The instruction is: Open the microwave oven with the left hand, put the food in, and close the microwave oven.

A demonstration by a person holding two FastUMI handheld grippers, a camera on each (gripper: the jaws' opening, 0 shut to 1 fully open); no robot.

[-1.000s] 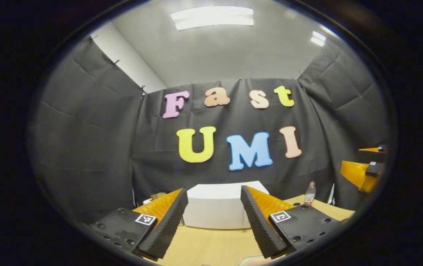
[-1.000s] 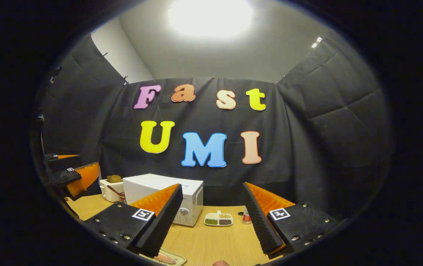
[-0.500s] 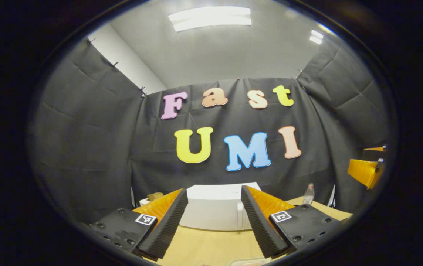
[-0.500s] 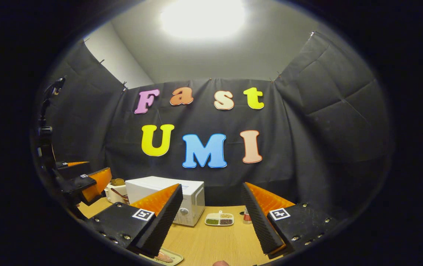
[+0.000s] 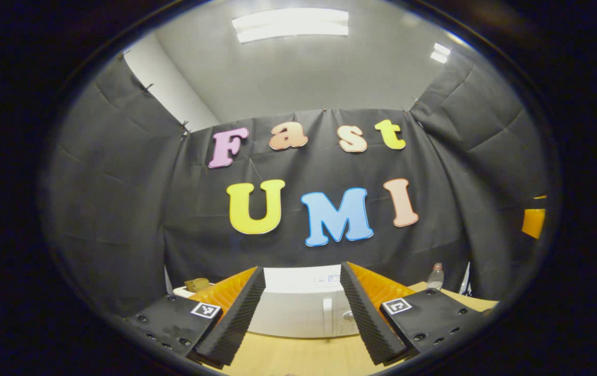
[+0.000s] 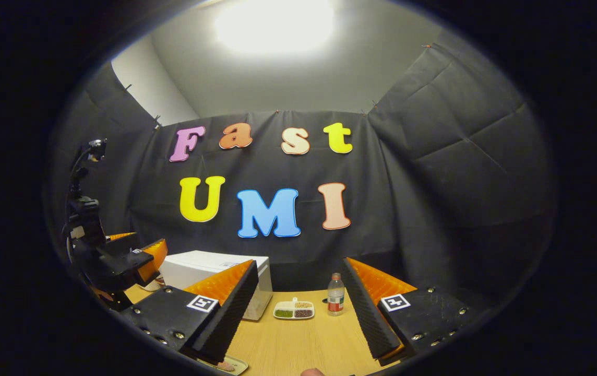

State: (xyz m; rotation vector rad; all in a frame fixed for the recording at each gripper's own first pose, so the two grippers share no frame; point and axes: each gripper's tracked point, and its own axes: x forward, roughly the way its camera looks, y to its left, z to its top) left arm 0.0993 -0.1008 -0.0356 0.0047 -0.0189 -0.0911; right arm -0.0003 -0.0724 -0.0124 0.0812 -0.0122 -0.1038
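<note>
The white microwave [image 5: 298,313] stands on the wooden table straight ahead of my open left gripper [image 5: 301,269], some way off. Its door is closed, with the vertical handle [image 5: 327,316] and a knob [image 5: 348,315] showing between my fingers. In the right gripper view the microwave [image 6: 199,263] sits left of centre and my left gripper [image 6: 139,256] hovers at its left end, held by a black mount. My right gripper [image 6: 300,263] is open and holds nothing. A light tray with pinkish food [image 6: 224,366] lies just below my right gripper's left finger. My right gripper [image 5: 533,222] also peeks in at the far right edge.
A divided dish of grains [image 6: 293,309] and a small bottle [image 6: 335,300] stand on the table [image 6: 303,344] right of the microwave. The bottle [image 5: 435,277] also appears at the back right. A toaster with bread [image 5: 196,284] sits left of the microwave.
The left gripper has come down and turned so the microwave's handle and knob now show between its fingers. The right gripper view swung right; the bottle emerged from behind its right finger.
</note>
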